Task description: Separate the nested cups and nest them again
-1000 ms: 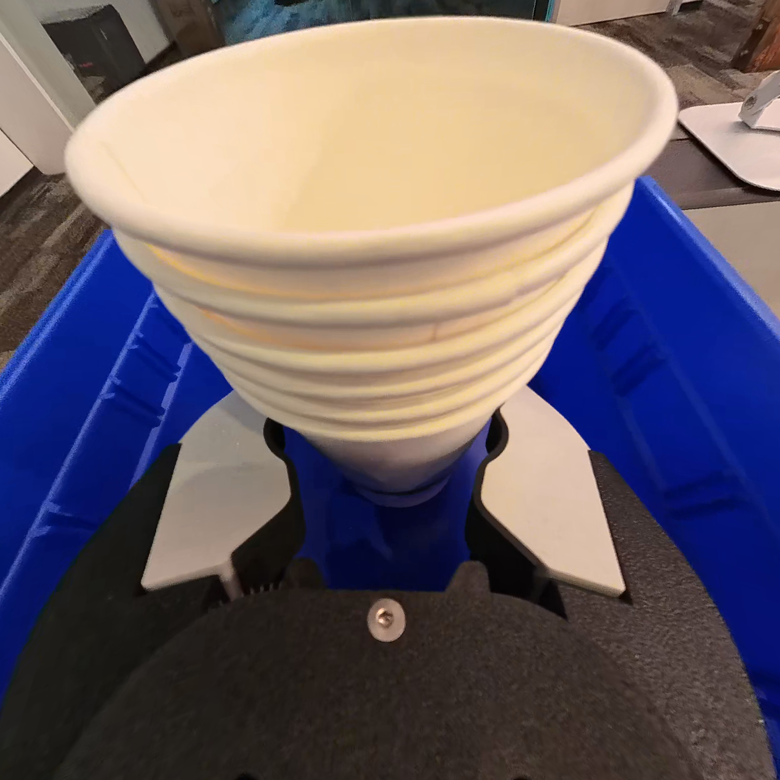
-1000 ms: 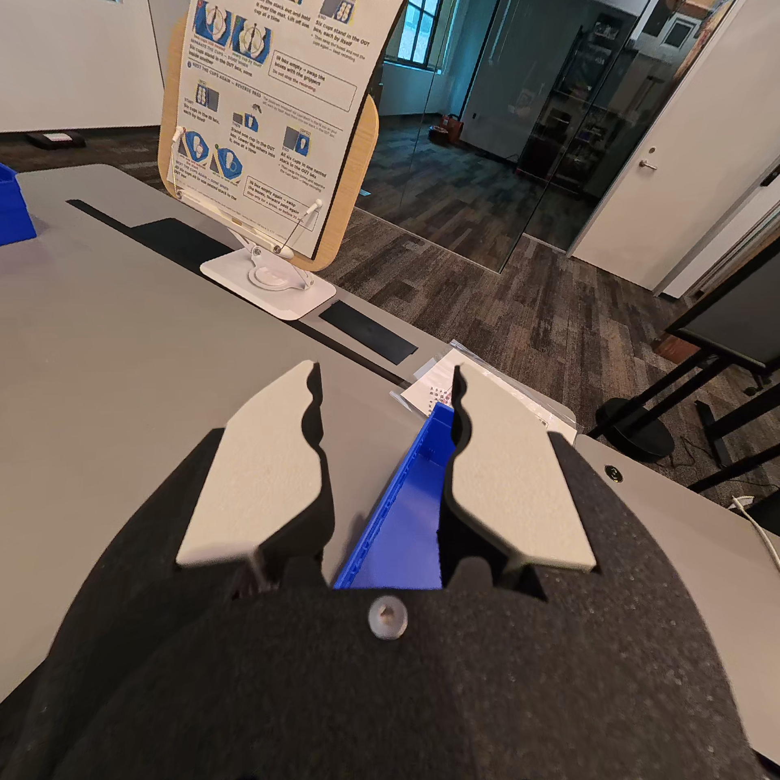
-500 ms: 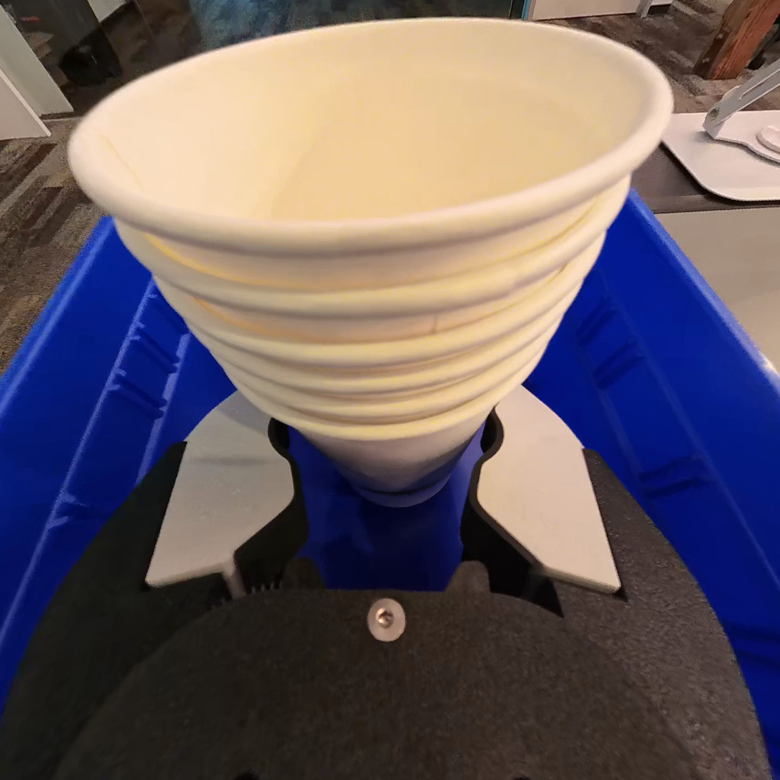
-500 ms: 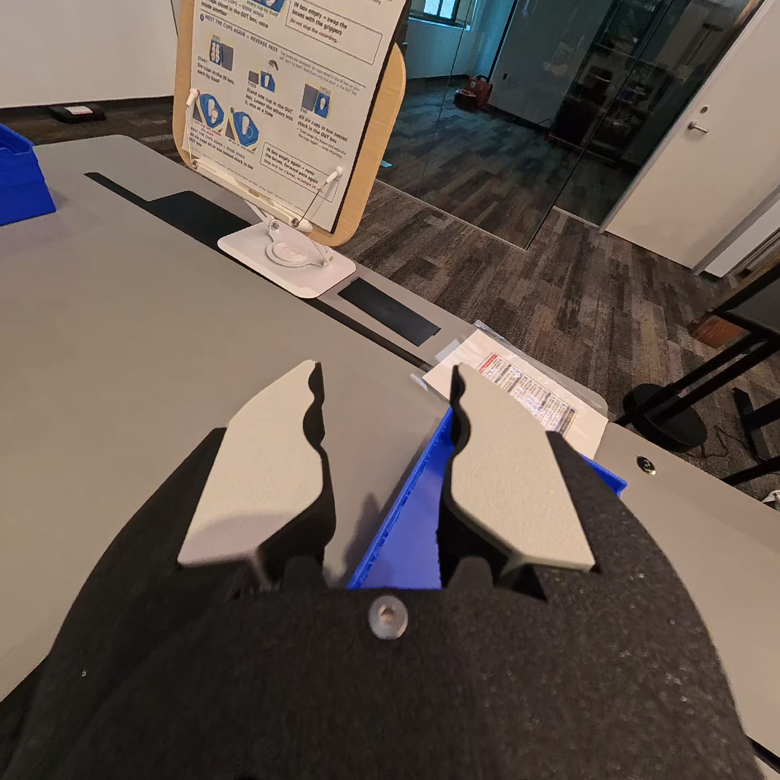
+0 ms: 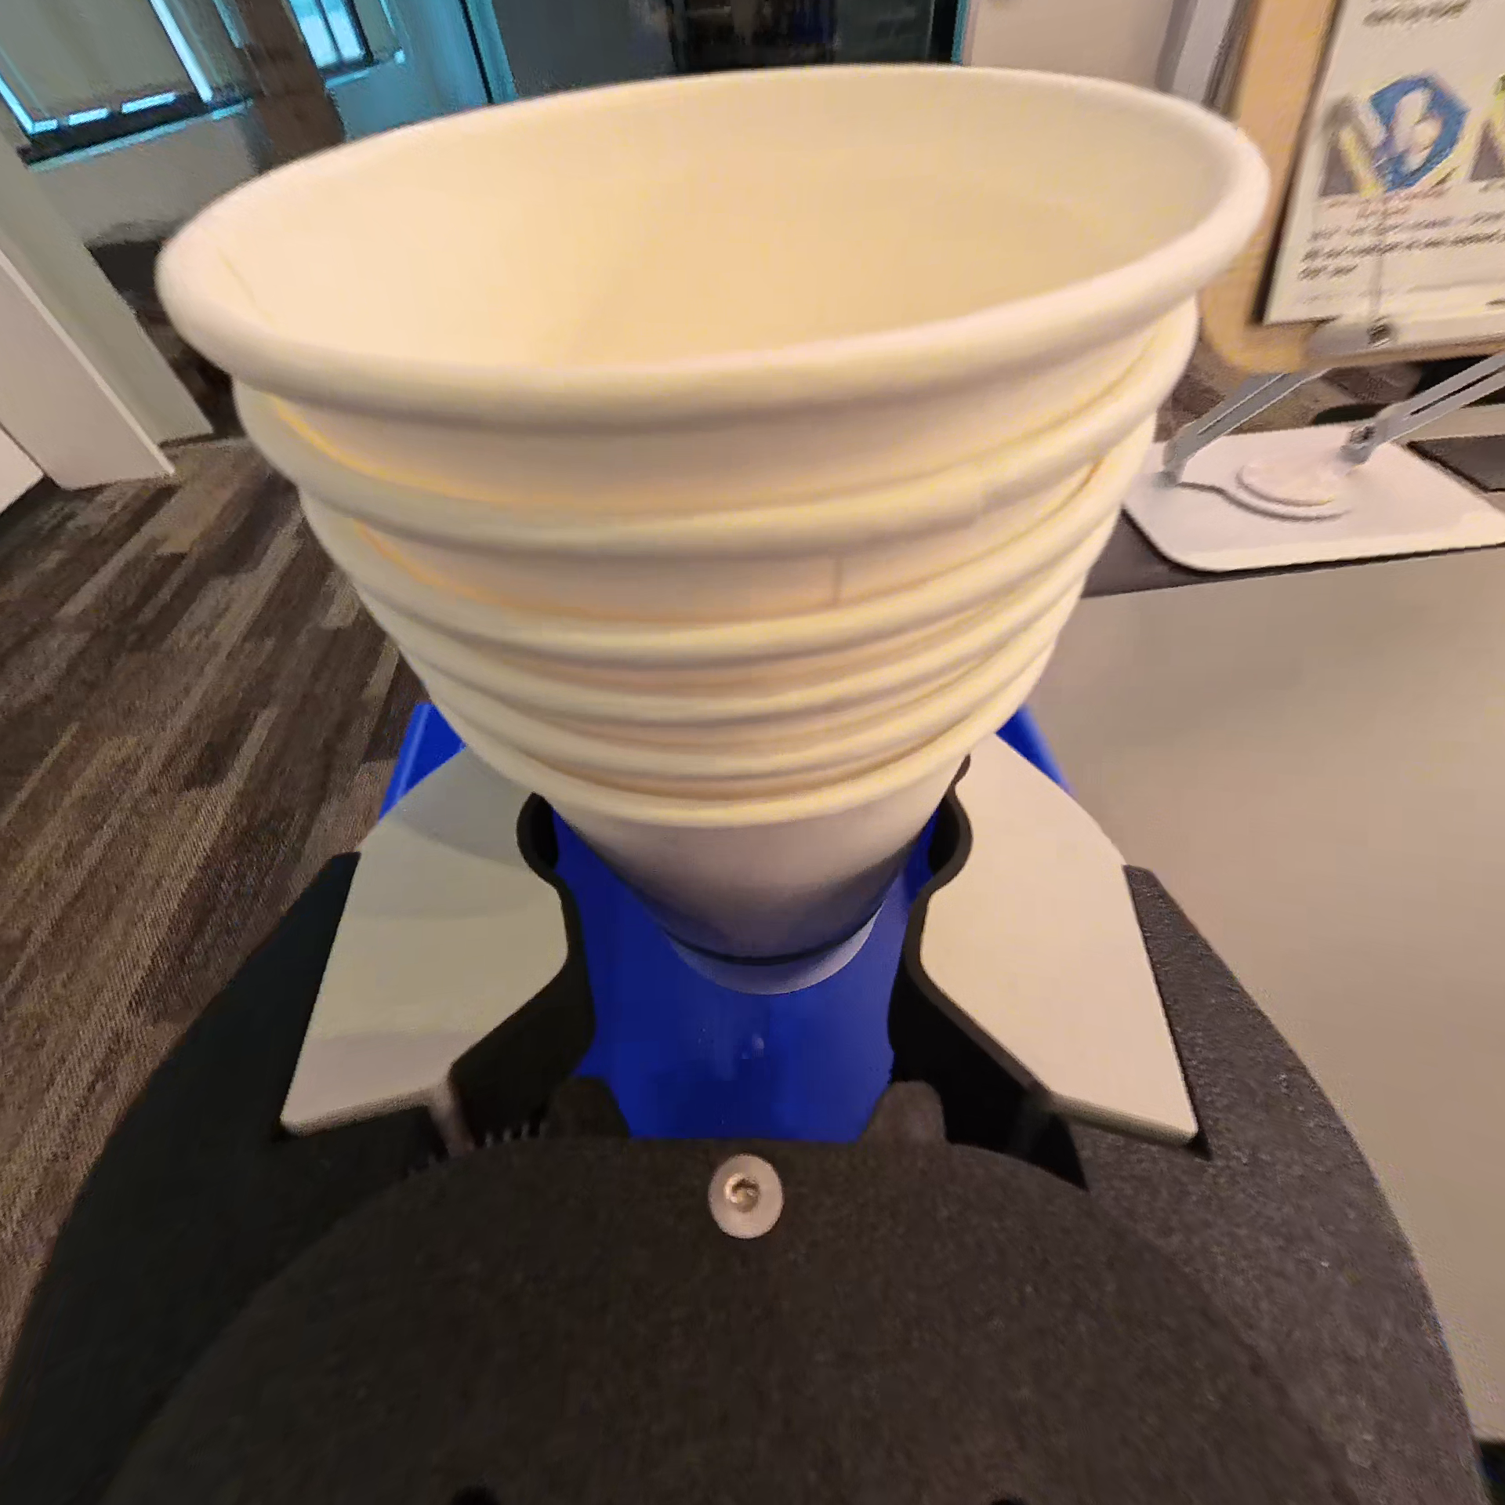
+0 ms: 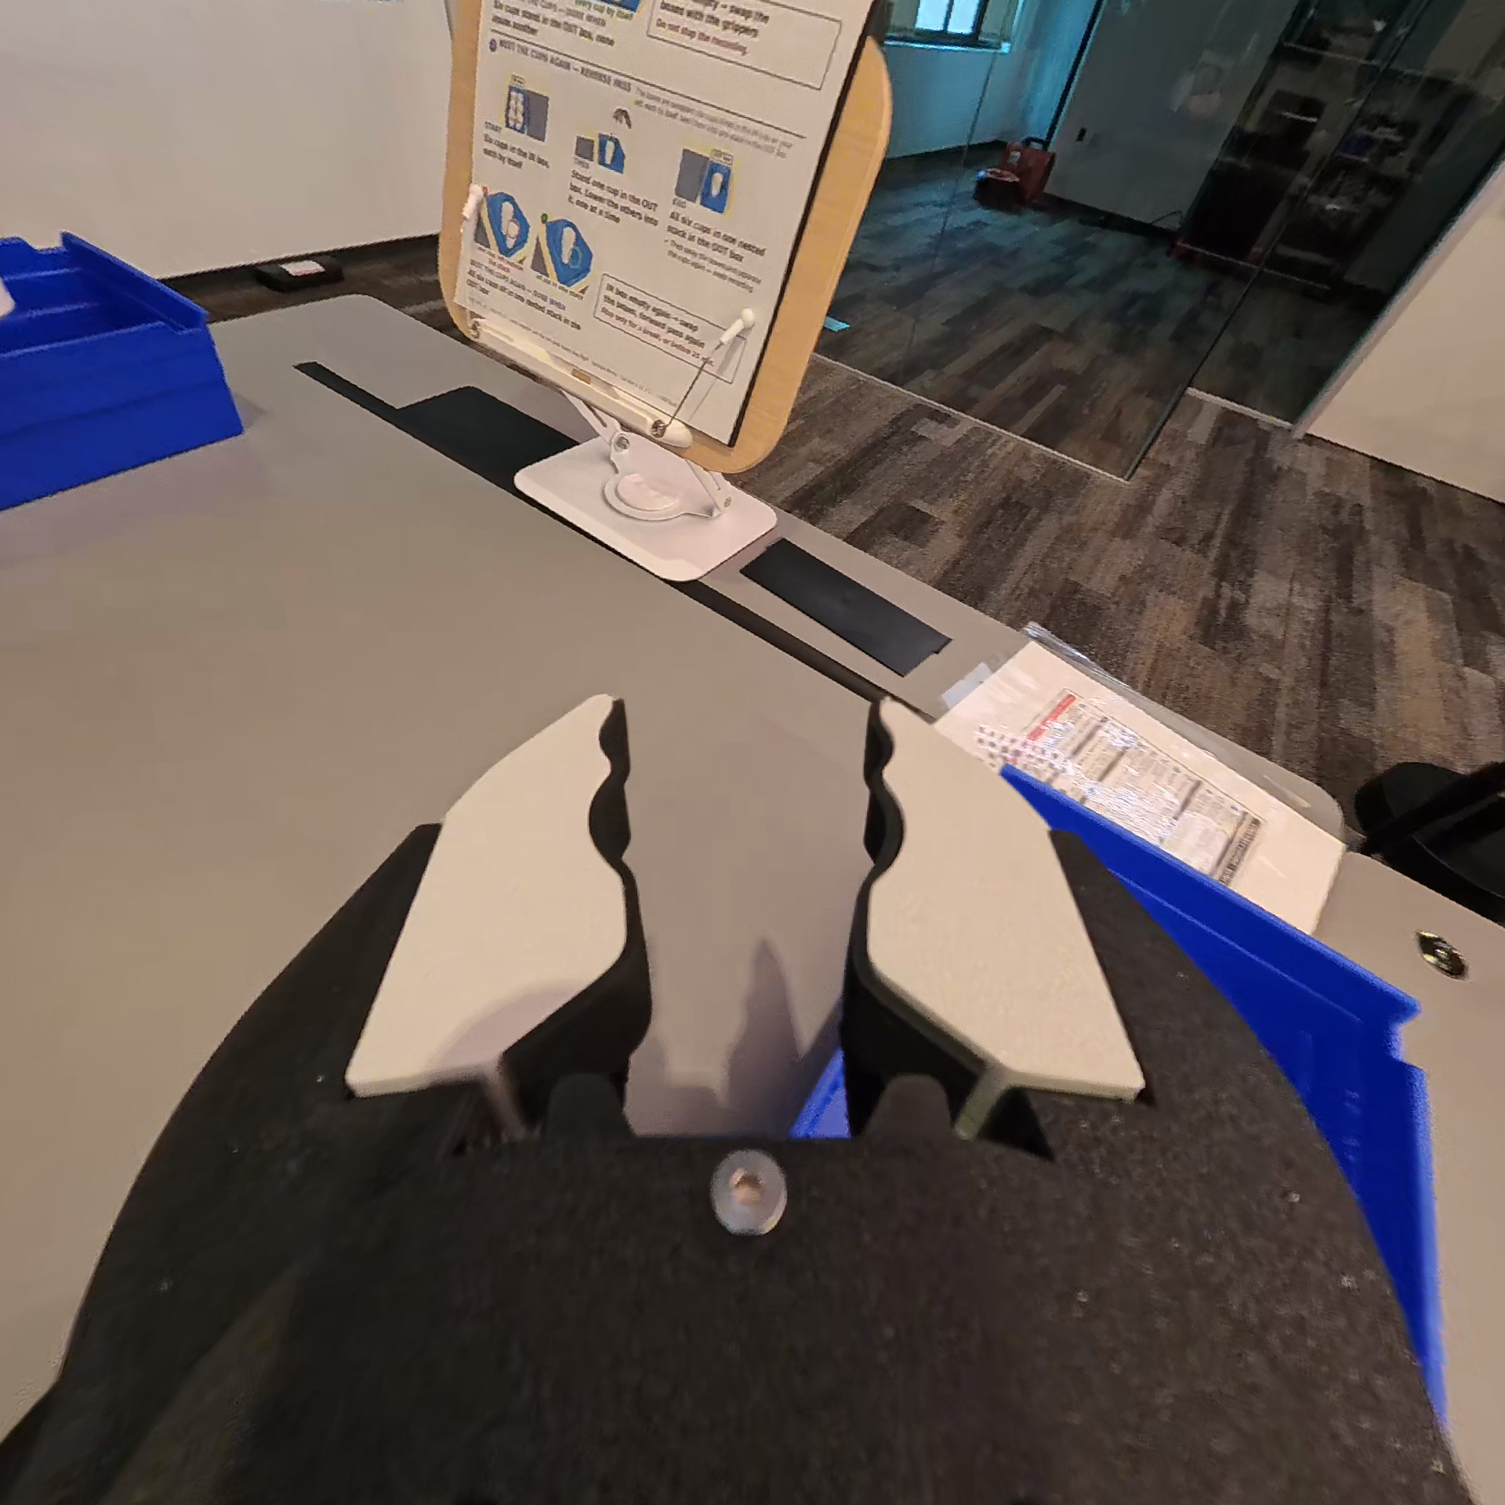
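Note:
A stack of several nested cream paper cups (image 5: 717,489) stands upright between my left gripper's fingers. My left gripper (image 5: 745,814) is shut on the lowest cup's body and holds the stack above a blue bin (image 5: 733,1059), which shows only below the cup base. My right gripper (image 6: 745,717) is open and empty, hovering over the grey table (image 6: 326,611). A blue bin's rim (image 6: 1262,977) lies just to its right. The cups do not show in the right wrist view.
A second blue bin (image 6: 98,366) sits at the table's far left. An instruction board on a white stand (image 6: 651,204) stands at the back edge and also shows in the left wrist view (image 5: 1384,163). A paper in a plastic sleeve (image 6: 1140,774) lies behind the near bin.
My left gripper has risen with the cup stack, so the blue bin walls have dropped out from around it. My right gripper has shifted left, and the near bin now lies to its right.

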Demonstrator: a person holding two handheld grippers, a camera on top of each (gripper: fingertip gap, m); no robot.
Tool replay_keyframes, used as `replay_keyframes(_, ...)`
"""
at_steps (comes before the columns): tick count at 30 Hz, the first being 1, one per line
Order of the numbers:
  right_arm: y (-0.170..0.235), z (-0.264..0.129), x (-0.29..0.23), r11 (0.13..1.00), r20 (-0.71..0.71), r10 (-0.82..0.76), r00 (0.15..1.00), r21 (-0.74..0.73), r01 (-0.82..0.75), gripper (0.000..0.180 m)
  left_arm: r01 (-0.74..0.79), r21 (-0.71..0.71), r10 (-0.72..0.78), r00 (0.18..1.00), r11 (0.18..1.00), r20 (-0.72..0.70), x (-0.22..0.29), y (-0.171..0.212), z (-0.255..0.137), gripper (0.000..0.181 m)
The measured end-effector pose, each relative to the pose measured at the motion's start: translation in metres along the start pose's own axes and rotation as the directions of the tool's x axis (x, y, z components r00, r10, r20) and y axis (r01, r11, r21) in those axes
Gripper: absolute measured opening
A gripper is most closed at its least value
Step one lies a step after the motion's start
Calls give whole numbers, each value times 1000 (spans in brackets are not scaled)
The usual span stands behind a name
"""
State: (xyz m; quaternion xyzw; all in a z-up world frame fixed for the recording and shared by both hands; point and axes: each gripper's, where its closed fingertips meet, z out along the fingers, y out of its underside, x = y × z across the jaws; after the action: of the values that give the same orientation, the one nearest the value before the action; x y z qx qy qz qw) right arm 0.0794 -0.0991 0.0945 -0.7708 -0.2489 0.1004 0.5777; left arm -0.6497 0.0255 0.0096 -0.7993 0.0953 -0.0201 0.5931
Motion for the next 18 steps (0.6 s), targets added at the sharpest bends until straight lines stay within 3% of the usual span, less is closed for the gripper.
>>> replay_keyframes(7, -11, 31, -27, 998, 109, 27, 994, 58, -34, 52, -92, 106, 105, 987, 990, -122, 58, -67, -22, 91)
replay_keyframes(13, -34, 60, -62, 996, 222, -8, 975, 87, -11, 50, -180, 208, 235, 930, 962, -282, 158, -105, -30, 90)
replay_keyframes(18, -65, 77, -92, 989, 321, -43, 946, 147, -5, 50, -164, 287, 286, 842, 944, -458, 250, -125, -35, 90)
